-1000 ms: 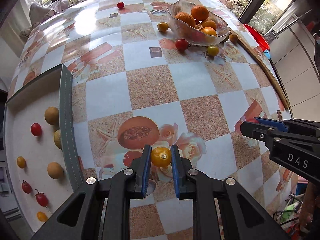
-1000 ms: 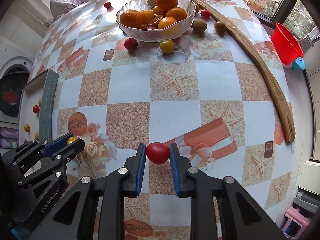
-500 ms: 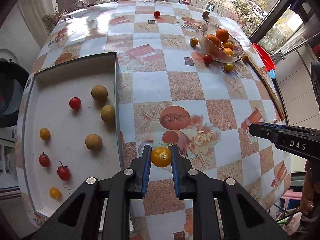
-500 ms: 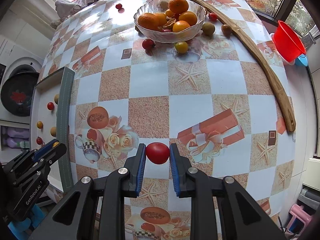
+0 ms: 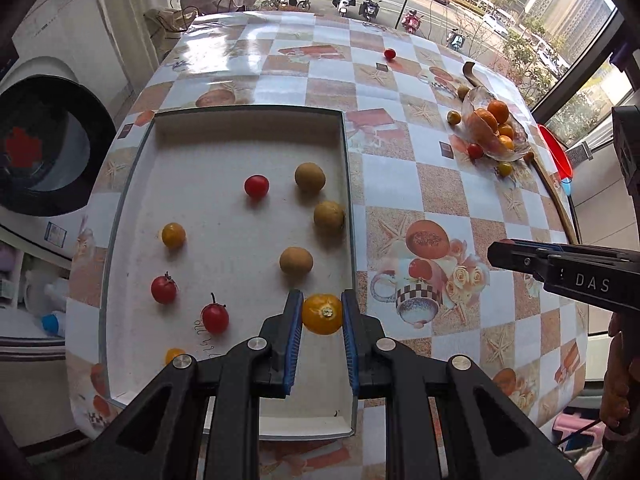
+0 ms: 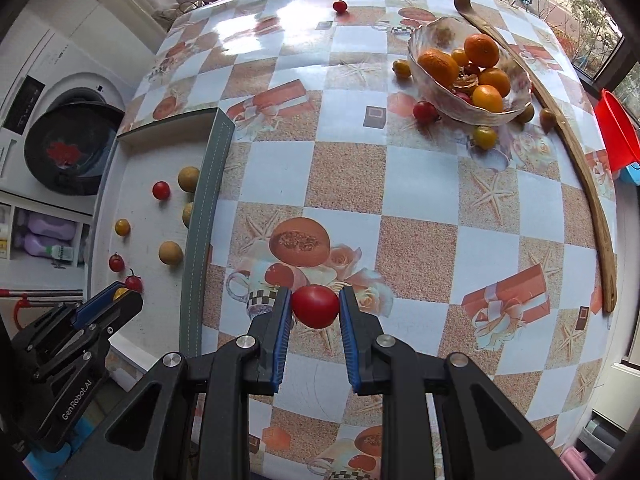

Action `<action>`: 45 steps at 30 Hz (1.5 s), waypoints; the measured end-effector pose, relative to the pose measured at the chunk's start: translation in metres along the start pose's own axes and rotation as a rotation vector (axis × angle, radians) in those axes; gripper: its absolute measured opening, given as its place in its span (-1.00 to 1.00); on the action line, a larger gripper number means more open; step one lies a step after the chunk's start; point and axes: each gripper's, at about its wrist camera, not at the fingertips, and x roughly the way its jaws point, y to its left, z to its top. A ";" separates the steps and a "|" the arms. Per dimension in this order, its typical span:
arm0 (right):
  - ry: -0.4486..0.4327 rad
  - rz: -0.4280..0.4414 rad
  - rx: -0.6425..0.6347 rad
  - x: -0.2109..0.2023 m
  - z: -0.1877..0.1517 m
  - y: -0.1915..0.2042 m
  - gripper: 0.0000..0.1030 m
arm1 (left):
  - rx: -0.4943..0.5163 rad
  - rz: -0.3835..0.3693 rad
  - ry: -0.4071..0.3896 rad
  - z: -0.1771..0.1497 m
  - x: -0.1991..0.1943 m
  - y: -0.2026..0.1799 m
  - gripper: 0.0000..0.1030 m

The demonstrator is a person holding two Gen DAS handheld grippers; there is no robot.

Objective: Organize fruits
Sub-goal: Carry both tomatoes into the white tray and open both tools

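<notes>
We've got a yellow tomato [image 5: 322, 313] and a red tomato [image 6: 315, 305] between blue pads [image 5: 294, 332], a white tray [image 5: 224, 148] with grey-green walls, and a tablecloth [image 6: 348, 176] checked pale blue and sandy orange, with starfish prints.

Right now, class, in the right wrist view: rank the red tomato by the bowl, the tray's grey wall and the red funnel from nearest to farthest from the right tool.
1. Tray's grey wall, left of the right tool.
2. Red tomato, beside the glass bowl, ahead.
3. Red funnel, far right edge.
</notes>
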 end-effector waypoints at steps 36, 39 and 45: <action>0.015 0.014 -0.134 0.095 0.126 0.120 -0.50 | -0.114 0.140 -0.004 0.092 0.084 0.112 -0.60; 0.021 0.007 -0.138 0.103 0.127 0.122 -0.50 | -0.105 0.150 0.001 0.093 0.088 0.110 -0.60; 0.031 -0.006 -0.144 0.118 0.130 0.126 -0.50 | -0.082 0.161 0.003 0.094 0.092 0.106 -0.60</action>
